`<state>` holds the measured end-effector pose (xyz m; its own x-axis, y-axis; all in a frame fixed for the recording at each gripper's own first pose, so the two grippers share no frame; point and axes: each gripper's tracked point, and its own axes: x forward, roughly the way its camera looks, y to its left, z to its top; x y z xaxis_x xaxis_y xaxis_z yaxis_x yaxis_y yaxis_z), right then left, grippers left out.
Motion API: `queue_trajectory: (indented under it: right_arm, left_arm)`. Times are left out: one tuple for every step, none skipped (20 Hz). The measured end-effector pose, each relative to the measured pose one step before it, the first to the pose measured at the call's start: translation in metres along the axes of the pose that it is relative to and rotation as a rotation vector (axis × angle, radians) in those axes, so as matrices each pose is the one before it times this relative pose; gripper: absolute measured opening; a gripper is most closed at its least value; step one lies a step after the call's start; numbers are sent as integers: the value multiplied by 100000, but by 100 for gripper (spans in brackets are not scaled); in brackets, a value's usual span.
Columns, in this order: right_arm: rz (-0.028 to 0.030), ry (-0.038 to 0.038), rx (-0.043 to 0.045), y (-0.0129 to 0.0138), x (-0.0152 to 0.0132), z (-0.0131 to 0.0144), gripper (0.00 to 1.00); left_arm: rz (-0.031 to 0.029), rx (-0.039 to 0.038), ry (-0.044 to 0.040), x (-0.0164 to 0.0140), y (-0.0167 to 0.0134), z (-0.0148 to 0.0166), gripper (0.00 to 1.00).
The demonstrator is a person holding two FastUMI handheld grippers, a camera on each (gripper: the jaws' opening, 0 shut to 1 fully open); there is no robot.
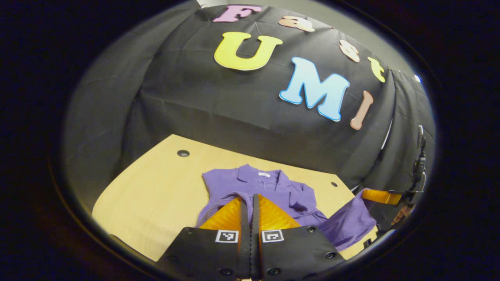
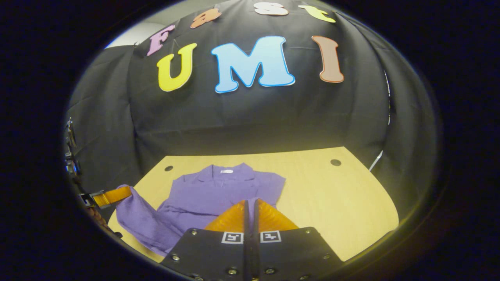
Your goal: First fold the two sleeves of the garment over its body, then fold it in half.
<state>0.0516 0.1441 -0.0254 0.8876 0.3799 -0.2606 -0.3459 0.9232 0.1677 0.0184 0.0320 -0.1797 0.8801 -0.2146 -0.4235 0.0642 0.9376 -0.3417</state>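
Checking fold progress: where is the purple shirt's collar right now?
In the left gripper view, the purple shirt's collar lies flat on the wooden table, at the garment's far end toward the black cloth wall, beyond that claw.

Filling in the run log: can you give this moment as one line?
left gripper: shut on shirt | right gripper: shut on shirt | shirt: on table, one edge lifted | fold: unfinished

garment (image 2: 211, 195): purple cloth, finely ribbed, matt, soft folds
desk (image 2: 332, 199): pale wood-look top, smooth, slight sheen
booth wall (image 2: 254, 117): black cloth, matt, creased
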Motion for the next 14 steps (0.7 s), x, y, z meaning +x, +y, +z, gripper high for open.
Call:
queue_trajectory:
  right_arm:
    - [210,-682,126,-405,1043,695,1]
    - [494,-307,323,-309,1000,696,1]
    - [387,-497,581,-280,1033,578,1]
    - [511,-240,496,-263,1016,595,1]
    - [95,-266,313,-400,1086,407,1]
    - [218,-23,230,-350,1053,440,1]
    - [-142,-272,218,-301,1073,431,1]
    - [59,-134,254,-336,1068,435,1]
    - [251,-11,207,-272,1009,304,1]
    - [-20,63,3,-342,1109,259,1]
    - [-43,164,-55,-333,1108,130,1]
    - [1,83,-266,-256,1144,231,1]
    - [-531,8,-295,-454,1160,210,1]
    - [-378,-136,244,-399,1236,204,1]
  left_arm:
    - [784,-201,-913,1104,66,943,8]
    - [1018,52,-714,957,143,782,8]
    - [796,11,-870,1164,93,846,7]
    - [630,149,-555,933,-8,711,7]
    - [787,309,-557,1214,29,659,8]
    - [747,245,-375,1067,191,480,7]
    - [958,-175,-119,1083,166,406,7]
    - [981,-234,-134,1097,152,392,7]
    - [1147,171,-783,1207,234,386,7]
    - [793,373,-1327,1217,109,552,7]
    - [726,576,61,995,-10,179,7]
    - [747,1061,54,1140,44,203,7]
    - [775,1579,35,1384,57,276,7]
    - [1022,1902,-6,1506,-44,301,7]
